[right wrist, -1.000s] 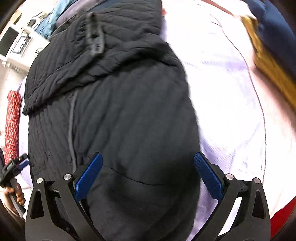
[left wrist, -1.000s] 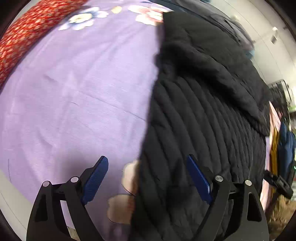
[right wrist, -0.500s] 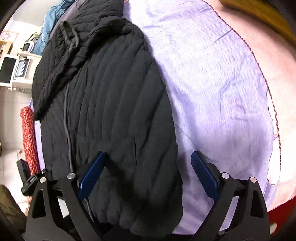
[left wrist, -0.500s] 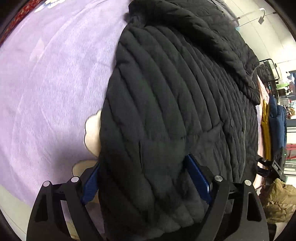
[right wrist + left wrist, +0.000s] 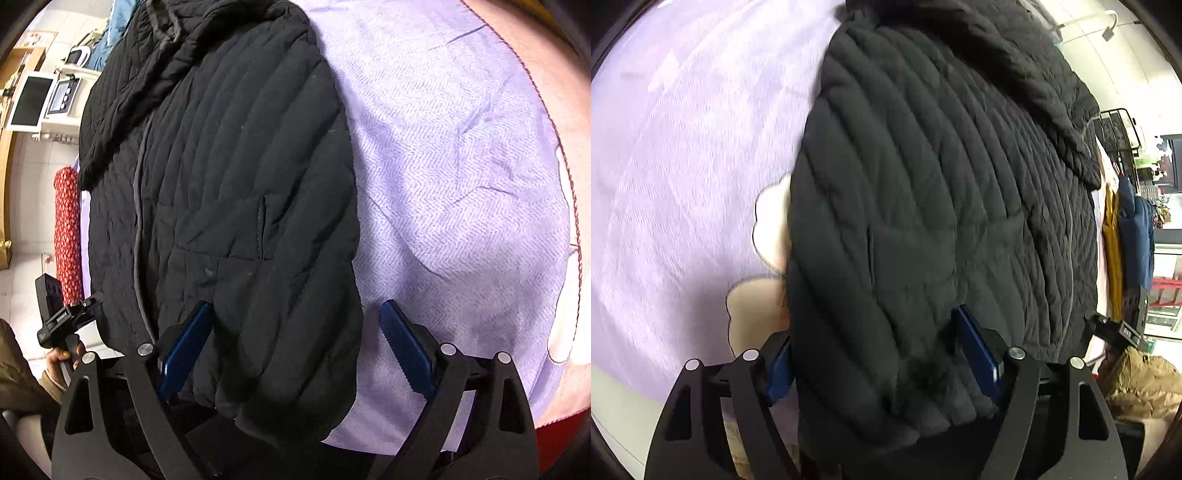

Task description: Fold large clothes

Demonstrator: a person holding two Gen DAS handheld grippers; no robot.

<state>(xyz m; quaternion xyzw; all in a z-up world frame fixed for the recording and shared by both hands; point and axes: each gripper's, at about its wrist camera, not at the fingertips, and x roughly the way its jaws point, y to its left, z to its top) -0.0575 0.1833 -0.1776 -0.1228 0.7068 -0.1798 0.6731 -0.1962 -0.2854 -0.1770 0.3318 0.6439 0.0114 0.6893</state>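
Two grippers at the hem of one black quilted jacket (image 5: 923, 206), which lies spread lengthwise on a lilac floral bed sheet (image 5: 683, 166), hood at 12 o'clock, hem at 6.

Left gripper (image 5: 879, 354): jaws partly open, hem corner bunched between the blue pads; whether they pinch it, cannot tell. Right gripper (image 5: 295, 339): jaws wide, one pad on the fabric at 9 o'clock, the other over bare sheet at 3; straddling the jacket's side edge, nothing clamped.

Progress, as judged: early. Sleeves appear tucked in, body lying narrow; zip line (image 5: 139, 229) runs straight. No crosswise fold yet. Left to do: seize both hem corners, carry hem toward hood, flatten.
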